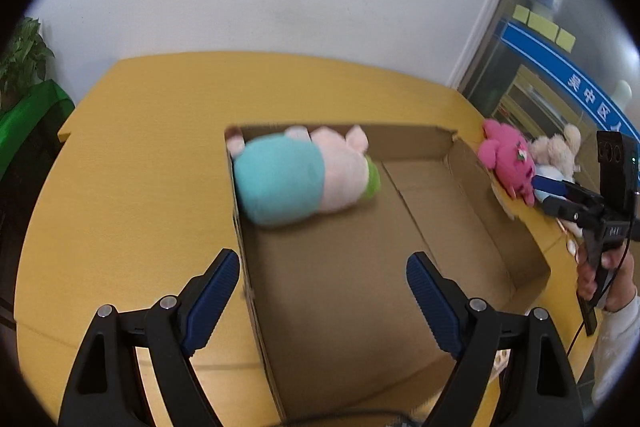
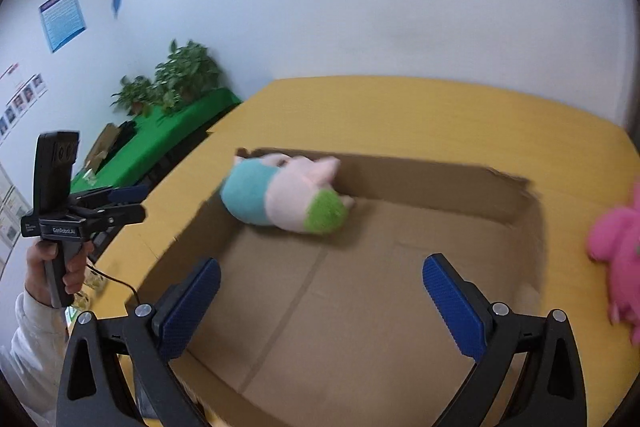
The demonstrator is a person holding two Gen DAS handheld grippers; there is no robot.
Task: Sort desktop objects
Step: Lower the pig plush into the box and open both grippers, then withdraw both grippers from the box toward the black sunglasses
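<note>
A pink plush pig in a teal shirt lies blurred in the far left corner of an open cardboard box; it also shows in the right wrist view. My left gripper is open and empty over the box's near left wall. My right gripper is open and empty above the box floor. A bright pink plush and a beige plush lie on the yellow table right of the box. The pink plush shows at the right edge in the right wrist view.
The box sits on a yellow wooden table against a white wall. A green-covered side table with potted plants stands to the left. A glass cabinet stands at the right. Each view shows the other hand-held gripper.
</note>
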